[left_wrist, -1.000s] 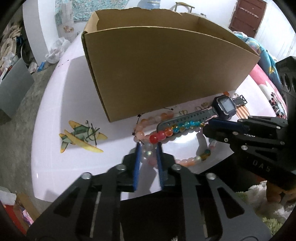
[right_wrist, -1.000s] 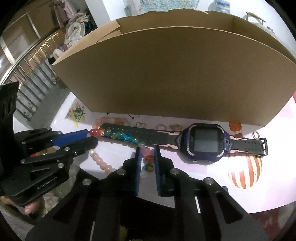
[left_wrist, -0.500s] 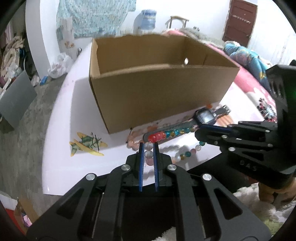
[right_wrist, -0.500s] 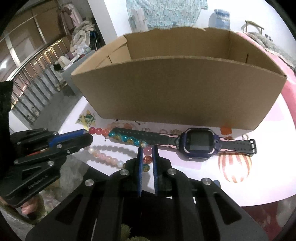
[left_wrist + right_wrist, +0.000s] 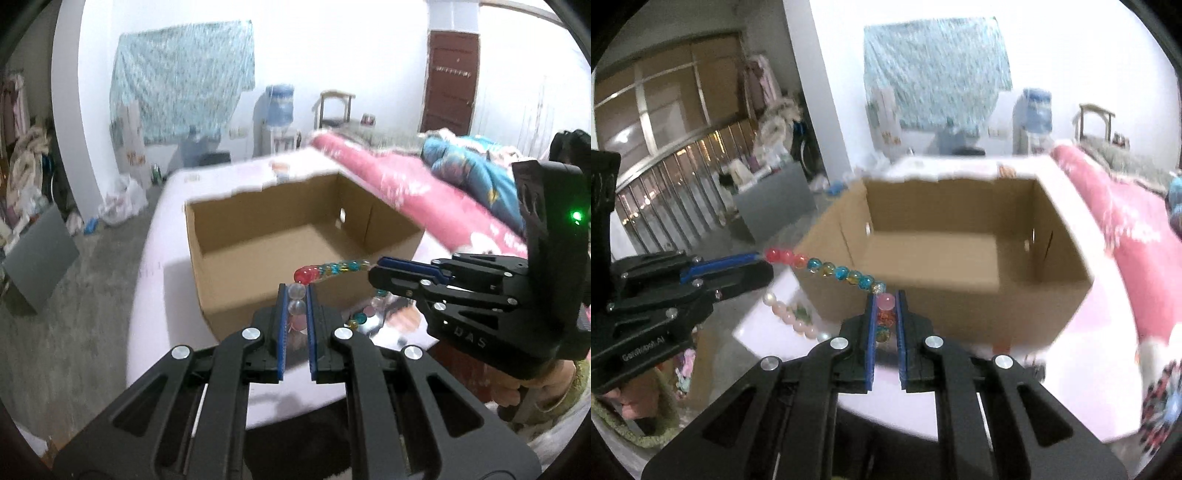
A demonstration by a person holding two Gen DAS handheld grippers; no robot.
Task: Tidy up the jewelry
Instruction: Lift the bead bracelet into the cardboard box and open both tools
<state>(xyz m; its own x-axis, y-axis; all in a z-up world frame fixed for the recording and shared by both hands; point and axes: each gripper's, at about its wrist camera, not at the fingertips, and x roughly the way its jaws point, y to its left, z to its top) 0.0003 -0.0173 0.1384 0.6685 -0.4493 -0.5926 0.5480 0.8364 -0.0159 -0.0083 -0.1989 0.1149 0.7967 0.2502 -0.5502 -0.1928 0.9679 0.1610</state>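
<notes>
A bead necklace (image 5: 334,267) of red, teal, amber and pale pink beads hangs stretched between both grippers, lifted off the table. My left gripper (image 5: 296,295) is shut on its clear and pink beads. My right gripper (image 5: 885,301) is shut on a pink bead and the coloured ones behind it; the string (image 5: 827,267) runs left to the left gripper (image 5: 753,260). The right gripper shows in the left wrist view (image 5: 380,271). An open, empty cardboard box (image 5: 295,236) stands just beyond the necklace, also in the right wrist view (image 5: 945,243).
The box stands on a white table (image 5: 155,280). A pink bed (image 5: 1126,221) with a blue blanket (image 5: 465,166) lies right of it. A grey panel (image 5: 37,254) leans on the floor to the left. Objects below the necklace on the table are blurred.
Both grippers have risen with the necklace, lifting it off the table to about the height of the box's rim. The box's inside now shows. The watch has dropped out of clear view.
</notes>
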